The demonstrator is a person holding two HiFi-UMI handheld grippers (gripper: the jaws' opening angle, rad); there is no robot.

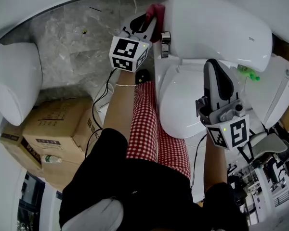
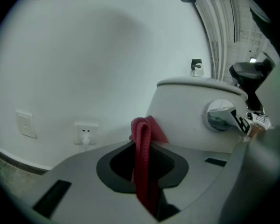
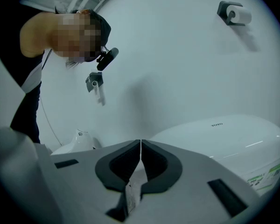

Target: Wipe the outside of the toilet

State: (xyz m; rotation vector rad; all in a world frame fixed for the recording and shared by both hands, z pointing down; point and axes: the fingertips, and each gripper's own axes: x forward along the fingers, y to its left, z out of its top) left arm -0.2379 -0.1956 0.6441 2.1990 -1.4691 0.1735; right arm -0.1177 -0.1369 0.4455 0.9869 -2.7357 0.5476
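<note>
The white toilet has a closed lid and a rounded tank. At the tank's left side, my left gripper is shut on a red cloth, just above the chrome flush lever. In the left gripper view the red cloth hangs folded between the jaws of the left gripper, and its tip touches the tank left of the flush lever. My right gripper hovers over the lid, shut and empty. The right gripper looks past the tank at the wall.
A cardboard box and a small bottle lie left of my checked trouser leg. Another white fixture stands far left. Black cables run by the toilet's base. A wall socket and a paper holder are on the wall.
</note>
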